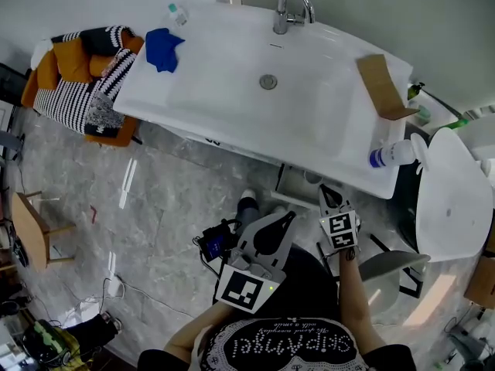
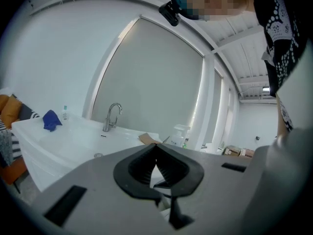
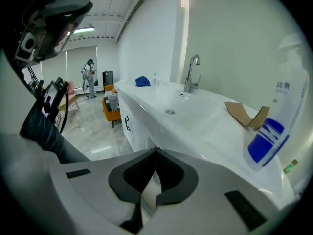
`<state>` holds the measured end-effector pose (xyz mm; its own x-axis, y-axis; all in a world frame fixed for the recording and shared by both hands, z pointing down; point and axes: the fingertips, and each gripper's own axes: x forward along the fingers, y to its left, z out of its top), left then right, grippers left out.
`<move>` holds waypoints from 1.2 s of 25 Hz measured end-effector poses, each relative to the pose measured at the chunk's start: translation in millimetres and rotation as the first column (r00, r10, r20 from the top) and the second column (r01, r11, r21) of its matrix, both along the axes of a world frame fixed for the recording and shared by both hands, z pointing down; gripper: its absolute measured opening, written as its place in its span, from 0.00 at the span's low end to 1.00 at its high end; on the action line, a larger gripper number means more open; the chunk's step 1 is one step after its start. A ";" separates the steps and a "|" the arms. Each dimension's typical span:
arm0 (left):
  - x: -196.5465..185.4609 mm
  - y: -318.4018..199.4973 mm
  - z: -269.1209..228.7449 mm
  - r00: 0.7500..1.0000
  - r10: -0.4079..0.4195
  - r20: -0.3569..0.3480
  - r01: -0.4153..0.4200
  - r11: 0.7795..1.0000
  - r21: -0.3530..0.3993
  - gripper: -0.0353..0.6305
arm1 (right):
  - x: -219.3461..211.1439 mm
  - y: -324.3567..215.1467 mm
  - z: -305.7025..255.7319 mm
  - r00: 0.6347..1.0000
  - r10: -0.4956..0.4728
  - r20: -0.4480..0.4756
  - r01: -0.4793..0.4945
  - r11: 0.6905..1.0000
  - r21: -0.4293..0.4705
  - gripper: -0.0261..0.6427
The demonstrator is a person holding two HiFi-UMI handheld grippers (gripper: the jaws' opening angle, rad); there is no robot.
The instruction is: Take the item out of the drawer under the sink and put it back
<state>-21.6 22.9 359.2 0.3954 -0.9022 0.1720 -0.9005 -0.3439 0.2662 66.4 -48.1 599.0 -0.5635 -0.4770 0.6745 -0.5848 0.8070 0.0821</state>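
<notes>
The white sink [image 1: 224, 83] runs across the top of the head view, and under its front edge a drawer [image 1: 296, 185] stands partly pulled out; what it holds is hidden. My right gripper [image 1: 326, 192] points at the cabinet just right of that drawer, shut and empty. My left gripper [image 1: 288, 217] hangs lower and to the left, over the floor, with its jaws meeting at the tips and nothing between them. In the right gripper view my right gripper [image 3: 156, 150] is at the sink's front edge. The left gripper [image 2: 156, 146] looks level across the basin.
On the sink are a faucet [image 1: 288, 10], a blue cloth [image 1: 162, 49], folded cardboard [image 1: 383, 87] and a blue-labelled pump bottle [image 1: 393, 154]. A toilet [image 1: 456, 199] stands at the right. An orange chair [image 1: 81, 83] piled with striped cloth is at the left.
</notes>
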 end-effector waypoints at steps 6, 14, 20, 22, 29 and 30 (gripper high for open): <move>5.1 -2.4 -1.2 0.999 0.037 0.040 -0.038 0.999 0.021 0.06 | 1.2 2.5 -26.6 0.991 0.085 0.101 -0.087 0.996 0.013 0.06; 5.6 -7.9 -6.0 0.999 0.049 0.013 -0.050 0.997 0.051 0.06 | -1.2 5.0 -70.9 0.977 0.131 0.169 -0.144 0.987 0.067 0.06; 10.7 -11.1 -9.9 0.997 0.079 0.006 -0.079 0.995 0.068 0.06 | -2.2 -0.3 -108.7 0.964 0.143 0.225 -0.174 0.977 0.126 0.06; 14.0 -12.4 -10.6 0.996 0.091 0.005 -0.091 0.993 0.071 0.06 | -2.2 0.1 -121.7 0.957 0.143 0.252 -0.183 0.973 0.140 0.06; 25.5 -13.7 -11.5 0.992 0.130 0.008 -0.130 0.989 0.074 0.06 | 3.6 12.3 -164.0 0.927 0.163 0.339 -0.233 0.956 0.178 0.06; 27.0 -13.8 -11.3 0.991 0.134 0.007 -0.135 0.988 0.074 0.06 | 6.2 14.3 -169.4 0.921 0.169 0.350 -0.244 0.953 0.181 0.06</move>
<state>5.4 9.0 347.8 0.5136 -0.8512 0.1080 -0.8454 -0.4805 0.2334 72.5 -33.8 429.7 -0.6072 -0.7201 0.3359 -0.7604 0.6492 0.0169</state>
